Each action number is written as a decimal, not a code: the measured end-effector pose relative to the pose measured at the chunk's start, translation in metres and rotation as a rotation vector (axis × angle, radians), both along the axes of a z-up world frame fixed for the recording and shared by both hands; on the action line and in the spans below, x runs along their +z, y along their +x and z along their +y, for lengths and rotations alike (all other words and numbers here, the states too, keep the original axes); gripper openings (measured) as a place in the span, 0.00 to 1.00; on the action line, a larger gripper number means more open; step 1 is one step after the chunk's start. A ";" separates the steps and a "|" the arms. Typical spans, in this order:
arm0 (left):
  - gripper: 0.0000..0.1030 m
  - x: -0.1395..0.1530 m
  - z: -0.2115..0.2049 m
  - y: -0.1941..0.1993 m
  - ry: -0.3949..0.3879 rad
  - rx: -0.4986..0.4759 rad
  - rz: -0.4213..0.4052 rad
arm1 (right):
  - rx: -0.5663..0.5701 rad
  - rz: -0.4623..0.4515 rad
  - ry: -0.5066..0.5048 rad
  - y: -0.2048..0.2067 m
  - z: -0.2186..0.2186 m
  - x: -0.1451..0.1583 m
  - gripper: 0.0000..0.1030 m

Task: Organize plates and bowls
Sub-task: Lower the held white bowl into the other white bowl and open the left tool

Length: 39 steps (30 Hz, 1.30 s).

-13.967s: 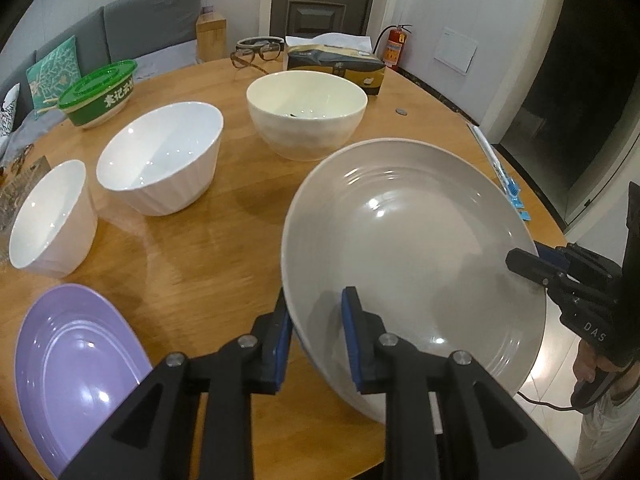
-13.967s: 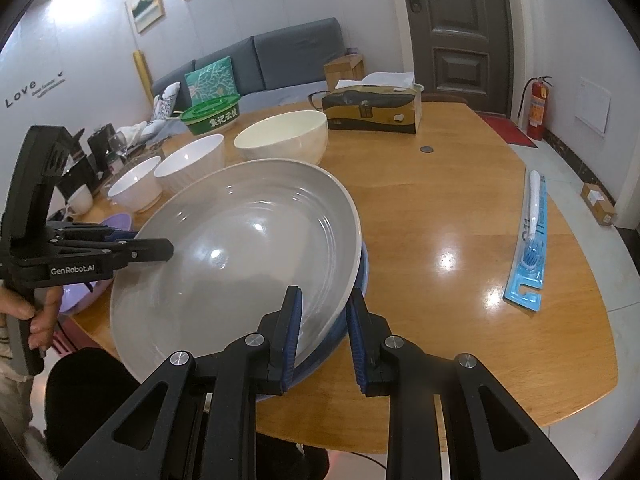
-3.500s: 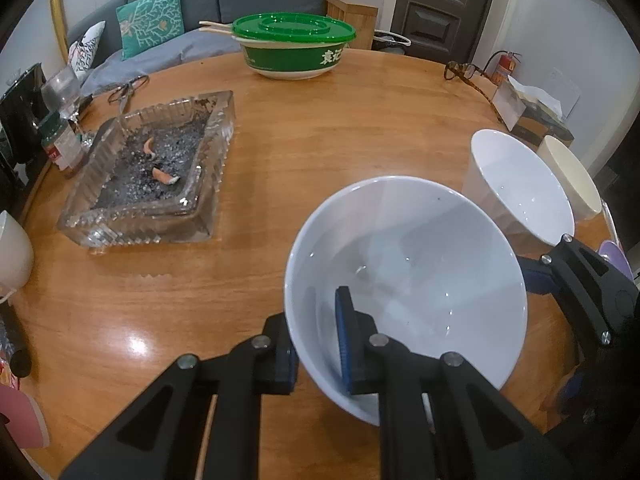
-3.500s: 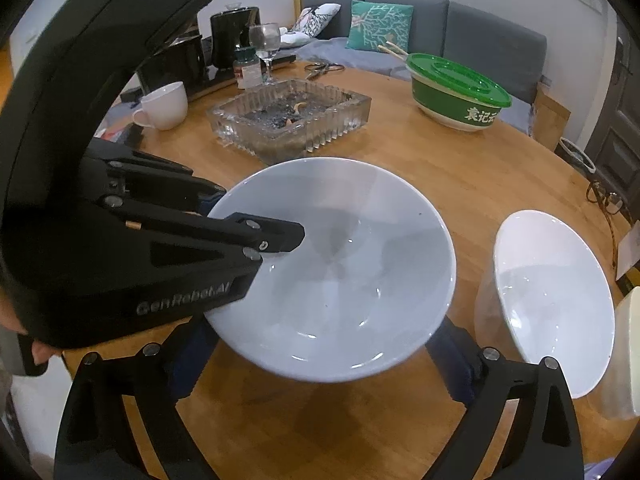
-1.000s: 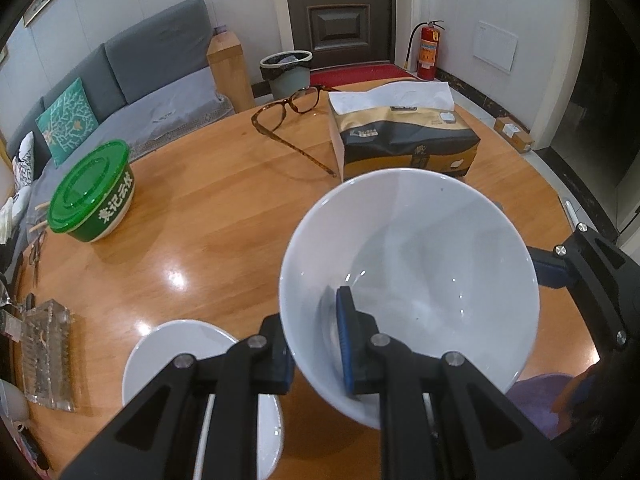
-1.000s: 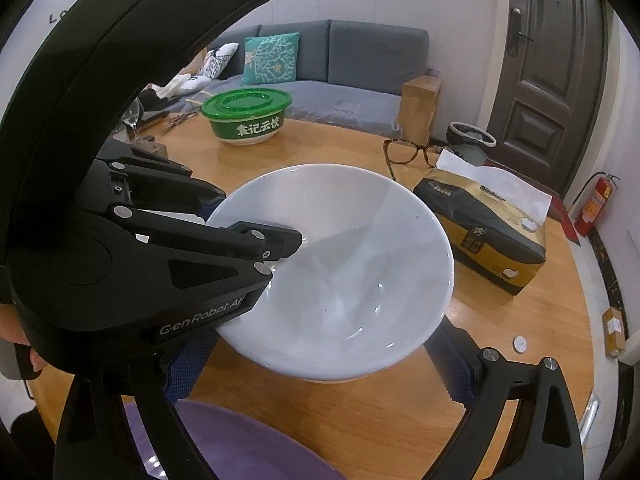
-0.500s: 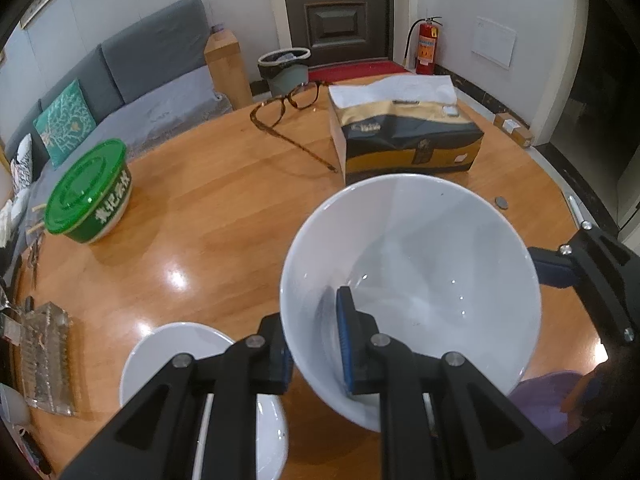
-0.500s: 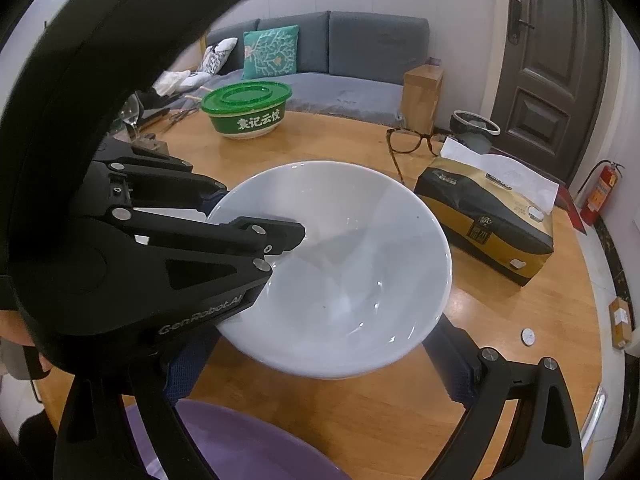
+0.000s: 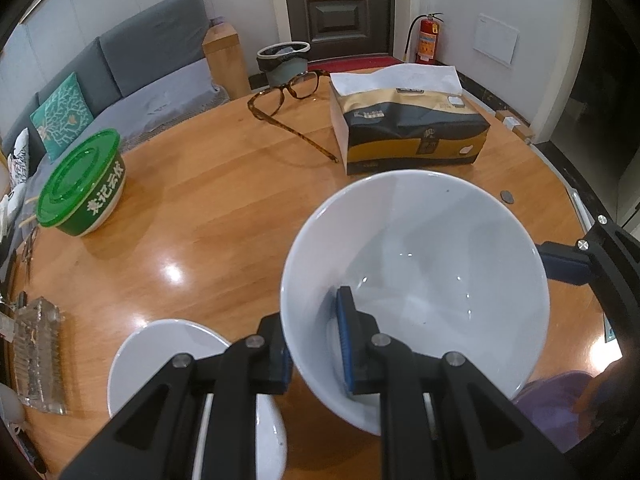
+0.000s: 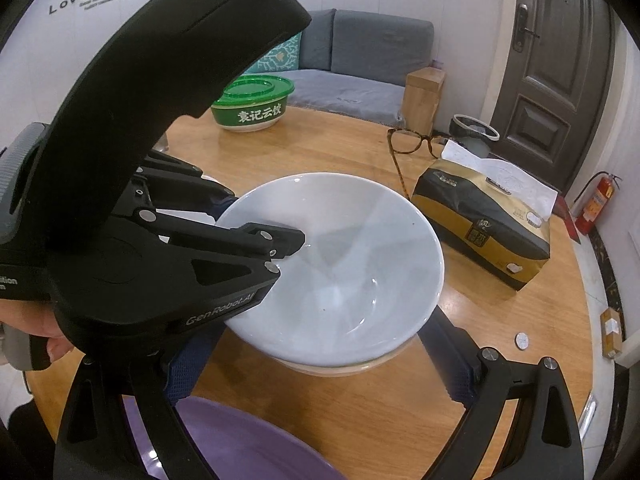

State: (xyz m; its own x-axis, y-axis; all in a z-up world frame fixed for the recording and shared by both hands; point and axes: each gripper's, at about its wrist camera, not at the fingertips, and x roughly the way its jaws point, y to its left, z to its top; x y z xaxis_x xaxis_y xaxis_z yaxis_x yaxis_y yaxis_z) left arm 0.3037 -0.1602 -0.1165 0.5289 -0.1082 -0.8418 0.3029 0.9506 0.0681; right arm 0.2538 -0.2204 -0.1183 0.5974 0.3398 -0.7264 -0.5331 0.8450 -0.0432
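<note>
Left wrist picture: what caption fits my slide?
Left gripper pinches the white bowl's rim above the wooden table.

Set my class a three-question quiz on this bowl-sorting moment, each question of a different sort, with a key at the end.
1. True or false: the left gripper pinches the rim of the white bowl, one finger inside it and one outside.
2. What lies beside the tissue box on the table? A. glasses B. a kettle C. a laptop
3. Fill in: the lidded container with writing on its side has a ____ lid.
Key: 1 true; 2 A; 3 green.
</note>
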 end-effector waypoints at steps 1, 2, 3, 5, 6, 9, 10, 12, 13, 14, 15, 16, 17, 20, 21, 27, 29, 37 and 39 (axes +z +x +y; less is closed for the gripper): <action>0.15 -0.001 0.000 0.000 0.002 0.000 0.002 | 0.000 0.002 0.002 -0.001 -0.001 0.000 0.91; 0.15 -0.002 0.000 0.001 0.001 0.001 0.004 | 0.001 0.005 0.005 -0.001 -0.002 0.000 0.91; 0.15 -0.003 0.000 0.001 -0.002 0.001 0.007 | 0.002 0.007 0.006 -0.001 -0.002 0.001 0.91; 0.16 -0.005 0.001 0.002 -0.007 0.000 0.016 | 0.003 0.009 0.005 -0.003 -0.003 0.001 0.91; 0.16 -0.006 0.001 0.003 -0.007 -0.001 0.016 | 0.003 0.009 0.005 -0.004 -0.003 0.001 0.91; 0.16 -0.007 0.001 0.003 -0.001 -0.004 0.016 | 0.005 0.011 0.015 -0.006 -0.004 0.001 0.91; 0.16 -0.007 0.001 0.003 0.000 -0.005 0.017 | 0.006 0.013 0.019 -0.006 -0.005 0.001 0.91; 0.16 -0.008 0.001 0.003 0.002 -0.006 0.015 | 0.006 0.017 0.026 -0.007 -0.006 0.002 0.91; 0.16 -0.008 0.001 0.002 0.005 -0.009 0.010 | 0.004 0.020 0.030 -0.007 -0.007 0.002 0.91; 0.16 -0.008 0.001 0.002 0.007 -0.010 0.007 | 0.002 0.025 0.033 -0.007 -0.008 0.001 0.91; 0.17 -0.007 0.001 0.001 0.008 -0.010 0.004 | 0.005 0.027 0.041 -0.007 -0.009 0.002 0.91; 0.17 -0.007 0.001 0.000 0.005 -0.009 0.004 | 0.007 0.025 0.040 -0.008 -0.010 0.003 0.91; 0.18 -0.006 0.001 0.000 0.002 -0.008 0.005 | 0.009 0.019 0.036 -0.009 -0.010 0.003 0.91; 0.18 -0.004 0.002 -0.002 -0.003 -0.006 0.002 | 0.014 0.006 0.022 -0.012 -0.009 0.004 0.91; 0.20 -0.003 0.003 -0.002 -0.004 -0.005 0.001 | 0.015 0.005 0.019 -0.013 -0.009 0.004 0.91; 0.27 0.007 0.010 -0.005 -0.015 0.011 -0.018 | 0.028 -0.023 -0.002 -0.020 -0.009 0.008 0.91; 0.32 0.012 0.016 -0.007 -0.027 0.026 -0.028 | 0.031 -0.040 -0.005 -0.023 -0.009 0.012 0.91; 0.43 0.040 0.050 -0.019 -0.077 0.065 -0.065 | 0.019 -0.094 -0.052 -0.047 0.002 0.031 0.91; 0.46 0.046 0.061 -0.023 -0.082 0.073 -0.081 | -0.041 -0.136 -0.110 -0.054 0.010 0.034 0.91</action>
State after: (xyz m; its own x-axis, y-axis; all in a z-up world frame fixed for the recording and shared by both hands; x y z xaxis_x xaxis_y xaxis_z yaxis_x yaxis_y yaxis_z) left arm 0.2804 -0.0997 -0.0700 0.6037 -0.1337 -0.7859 0.2294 0.9733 0.0106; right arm 0.1996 -0.2100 -0.0839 0.7047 0.2360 -0.6691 -0.4812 0.8519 -0.2064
